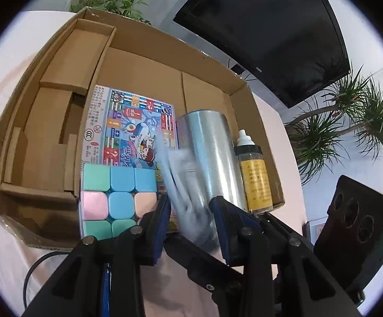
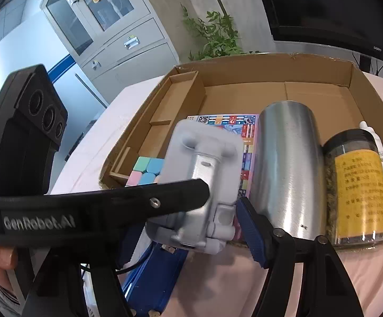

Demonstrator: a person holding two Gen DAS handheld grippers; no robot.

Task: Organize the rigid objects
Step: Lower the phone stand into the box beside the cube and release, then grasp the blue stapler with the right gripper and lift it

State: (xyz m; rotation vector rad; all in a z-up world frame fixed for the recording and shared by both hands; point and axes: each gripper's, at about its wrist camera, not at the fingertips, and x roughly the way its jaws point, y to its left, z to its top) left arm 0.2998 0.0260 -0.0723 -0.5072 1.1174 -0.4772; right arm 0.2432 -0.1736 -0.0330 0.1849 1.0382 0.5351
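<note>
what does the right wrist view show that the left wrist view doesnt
Only the right wrist view shows the grey metal cabinet and the grey phone stand sharply, face on. Only the left wrist view shows the spiky potted plant; there the stand is a blur. Both show the cardboard box, puzzle cube, board game, steel cylinder, yellow-labelled jar and the monitor.
</note>
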